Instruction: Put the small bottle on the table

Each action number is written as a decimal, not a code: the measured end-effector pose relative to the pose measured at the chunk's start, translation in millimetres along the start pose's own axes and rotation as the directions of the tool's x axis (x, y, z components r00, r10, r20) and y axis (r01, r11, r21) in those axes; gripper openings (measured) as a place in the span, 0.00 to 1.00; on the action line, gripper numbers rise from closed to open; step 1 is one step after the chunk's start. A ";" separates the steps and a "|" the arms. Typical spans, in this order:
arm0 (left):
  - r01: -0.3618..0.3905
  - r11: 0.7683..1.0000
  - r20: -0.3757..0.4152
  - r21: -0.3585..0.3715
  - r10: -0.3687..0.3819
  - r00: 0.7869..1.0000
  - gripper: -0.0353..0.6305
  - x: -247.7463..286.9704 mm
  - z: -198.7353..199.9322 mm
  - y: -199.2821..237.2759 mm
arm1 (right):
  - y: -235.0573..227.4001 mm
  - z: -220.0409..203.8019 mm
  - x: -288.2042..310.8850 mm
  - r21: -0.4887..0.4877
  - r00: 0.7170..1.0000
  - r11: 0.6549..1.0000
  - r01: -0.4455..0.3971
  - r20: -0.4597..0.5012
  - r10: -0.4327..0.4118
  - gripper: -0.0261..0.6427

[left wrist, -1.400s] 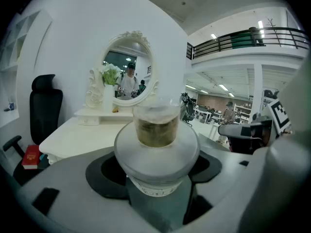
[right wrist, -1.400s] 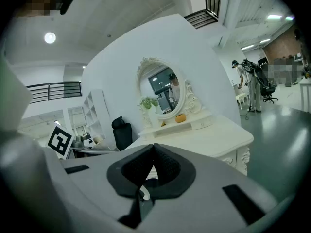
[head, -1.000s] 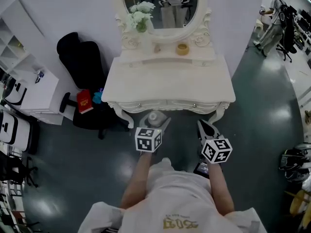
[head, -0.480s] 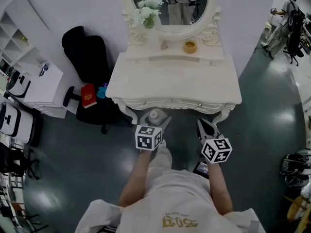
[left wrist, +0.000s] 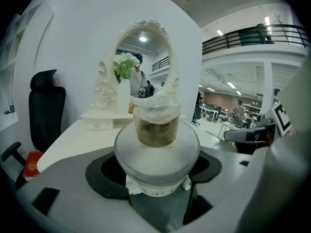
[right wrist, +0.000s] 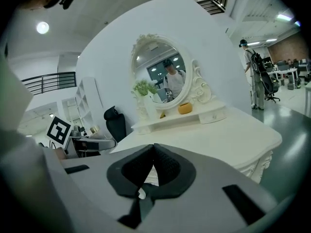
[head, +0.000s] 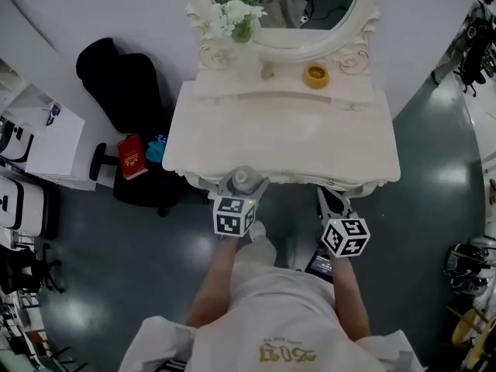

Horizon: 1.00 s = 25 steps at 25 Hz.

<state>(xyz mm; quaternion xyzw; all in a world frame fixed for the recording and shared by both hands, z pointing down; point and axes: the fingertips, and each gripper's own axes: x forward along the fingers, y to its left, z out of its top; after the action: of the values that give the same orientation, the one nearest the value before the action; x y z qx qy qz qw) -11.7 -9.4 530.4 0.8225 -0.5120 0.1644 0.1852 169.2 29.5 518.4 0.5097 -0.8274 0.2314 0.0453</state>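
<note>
The left hand-held gripper (head: 242, 186) grasps the small bottle (left wrist: 156, 144) round its wide body, at the front edge of the counter (head: 279, 142), lower centre of the head view. It looks like frosted glass: stiff, slick, light, breakable. The right hand-held gripper (right wrist: 151, 165) is clenched, empty. The counter's middle is bare; the flowers (head: 239, 6) and the yellow bowl (head: 315, 76) stand at the back.

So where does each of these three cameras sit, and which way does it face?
Head view: on the person's head, facing down at the dressing table; forearms, left gripper, right gripper show.
Left gripper view: on that gripper, along fingers gripping the small bottle.
Right gripper view: on that gripper, along shut fingers.
All share the mirror.
</note>
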 end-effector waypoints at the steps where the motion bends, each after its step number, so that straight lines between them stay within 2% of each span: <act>1: 0.000 1.000 -0.002 -0.002 0.000 1.000 0.58 9.3 4.7 12.9 | -0.8 2.5 15.3 0.002 1.000 1.000 0.006 -0.007 -0.006 0.06; 4: 0.003 1.000 -0.022 -0.004 -0.003 1.000 0.58 34.1 12.4 48.8 | 0.3 8.5 57.9 0.008 0.999 1.000 0.020 -0.026 -0.020 0.06; 8: -0.013 0.998 -0.019 0.060 0.014 1.000 0.58 59.5 22.5 94.0 | 6.6 14.5 106.0 0.001 0.998 0.999 0.040 -0.049 -0.040 0.06; 11: 0.005 0.997 -0.031 0.078 -0.003 1.000 0.58 78.4 29.1 118.1 | 7.0 16.1 129.2 0.002 0.996 0.998 0.070 -0.063 -0.069 0.06; 16: 0.047 0.995 -0.030 0.084 -0.044 0.999 0.58 98.1 37.8 142.7 | 6.9 20.1 157.1 0.015 0.991 0.993 0.115 -0.070 -0.114 0.06; 25: 0.068 0.995 -0.043 0.066 -0.065 0.997 0.58 104.5 34.0 166.4 | 20.1 33.2 180.9 -0.011 0.991 0.992 0.122 -0.054 -0.122 0.06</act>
<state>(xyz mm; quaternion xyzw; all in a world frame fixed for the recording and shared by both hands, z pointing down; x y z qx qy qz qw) -115.2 -174.9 571.3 0.8414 -0.4745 0.1920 0.1732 71.0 -126.0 538.4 0.5527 -0.7940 0.2386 0.0838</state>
